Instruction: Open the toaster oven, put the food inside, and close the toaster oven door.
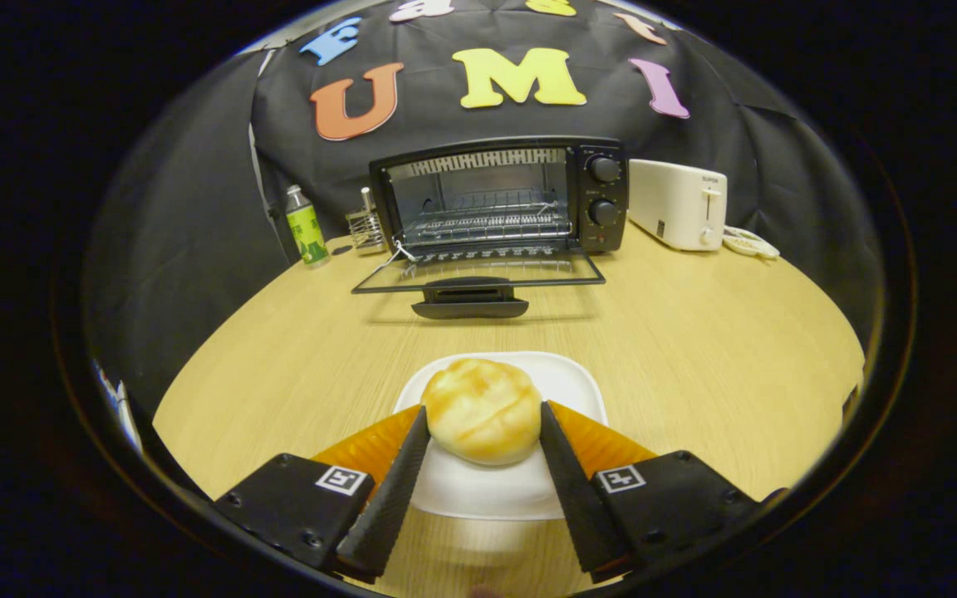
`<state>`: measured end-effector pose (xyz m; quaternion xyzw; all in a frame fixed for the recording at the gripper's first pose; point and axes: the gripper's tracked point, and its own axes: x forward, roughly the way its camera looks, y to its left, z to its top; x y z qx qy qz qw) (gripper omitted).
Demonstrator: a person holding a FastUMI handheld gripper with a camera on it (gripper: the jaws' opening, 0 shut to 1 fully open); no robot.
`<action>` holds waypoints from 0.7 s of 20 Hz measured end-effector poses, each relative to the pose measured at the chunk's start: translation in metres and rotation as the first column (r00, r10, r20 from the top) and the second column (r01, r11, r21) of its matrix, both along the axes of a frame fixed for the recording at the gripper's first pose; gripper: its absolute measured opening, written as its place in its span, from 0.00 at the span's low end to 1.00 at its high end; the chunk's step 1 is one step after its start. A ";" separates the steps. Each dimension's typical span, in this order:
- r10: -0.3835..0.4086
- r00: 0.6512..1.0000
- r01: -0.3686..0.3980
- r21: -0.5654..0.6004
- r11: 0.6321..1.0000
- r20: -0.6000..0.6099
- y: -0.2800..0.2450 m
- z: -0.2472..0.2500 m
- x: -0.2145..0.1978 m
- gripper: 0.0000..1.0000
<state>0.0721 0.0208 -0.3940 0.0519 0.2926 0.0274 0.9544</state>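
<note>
The gripper (483, 415) squeezes a round golden bun (483, 409) from both sides, over a square white plate (566, 378). At 12 o'clock, the black toaster oven (499, 199) has its door (478, 278) down.

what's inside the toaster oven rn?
Door down, toaster oven cavity holds just a bare wire rack; what's under the rack is hard to make out. The bun is on the white plate, between the tool fingers.

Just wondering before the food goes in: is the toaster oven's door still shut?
No, the toaster oven door lies folded down flat on the table, showing the rack inside.
</note>
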 end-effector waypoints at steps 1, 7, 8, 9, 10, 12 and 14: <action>-0.006 1.000 0.005 0.021 1.000 0.004 -0.001 0.001 0.000 0.80; -0.081 0.992 0.061 0.191 0.980 0.095 -0.005 0.041 0.006 0.62; -0.088 0.989 0.057 0.244 0.968 0.120 -0.003 0.053 0.009 0.62; -0.096 0.987 0.054 0.296 0.954 0.131 0.000 0.064 0.013 0.61; -0.098 0.987 0.048 0.355 0.934 0.126 0.006 0.071 0.017 0.61; -0.097 0.988 0.034 0.438 0.899 0.123 0.015 0.087 0.027 0.61; -0.112 0.984 0.032 0.484 0.874 0.136 0.018 0.101 0.043 0.61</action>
